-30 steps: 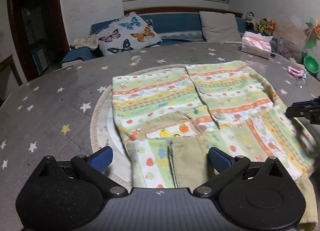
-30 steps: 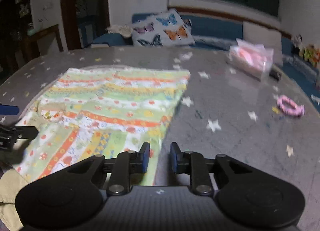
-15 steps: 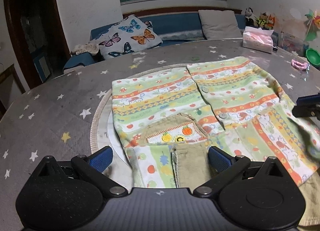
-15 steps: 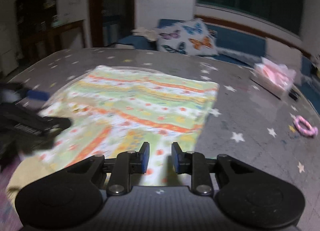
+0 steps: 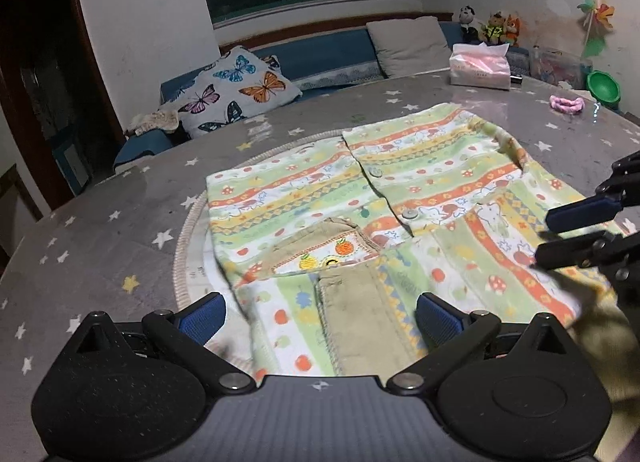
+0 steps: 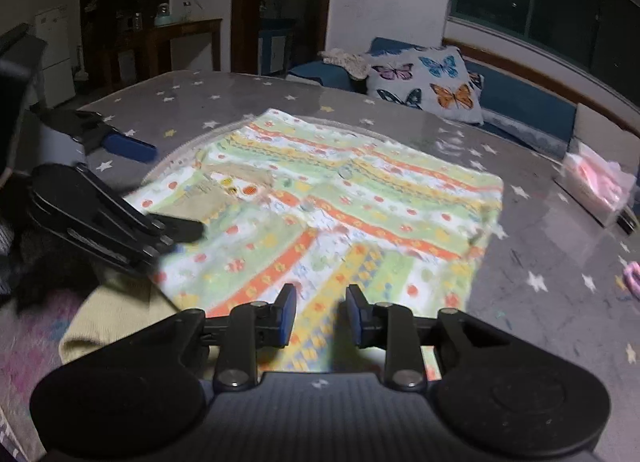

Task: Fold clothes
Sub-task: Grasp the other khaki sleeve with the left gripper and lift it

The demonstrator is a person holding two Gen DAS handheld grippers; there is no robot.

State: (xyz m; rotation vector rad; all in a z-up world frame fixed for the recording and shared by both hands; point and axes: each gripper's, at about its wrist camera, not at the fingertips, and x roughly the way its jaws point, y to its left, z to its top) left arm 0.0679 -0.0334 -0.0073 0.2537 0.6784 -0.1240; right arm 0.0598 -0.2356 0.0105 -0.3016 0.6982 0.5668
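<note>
A child's striped, fruit-printed garment [image 5: 400, 202] lies flat on the round table, with khaki trim [image 5: 360, 314] and a collar near its front edge. It also shows in the right wrist view [image 6: 340, 202]. My left gripper [image 5: 320, 314] is wide open above the garment's near edge, holding nothing. My right gripper [image 6: 320, 318] is partly open above the garment's near right corner, holding nothing. The right gripper also shows at the right of the left wrist view [image 5: 576, 230]; the left gripper shows at the left of the right wrist view [image 6: 132, 190].
The table has a grey star-printed cover [image 5: 100, 230] and a round mat [image 5: 188, 230] under the garment. A pink tissue pack [image 5: 480, 70], a pink ring [image 5: 566, 104] and a green bowl [image 5: 604, 86] sit far right. A sofa with a butterfly pillow [image 5: 244, 90] stands behind.
Both grippers have risen and pulled back, so more of the room shows. The right gripper has swung left toward the garment and opened a little. The garment has not moved.
</note>
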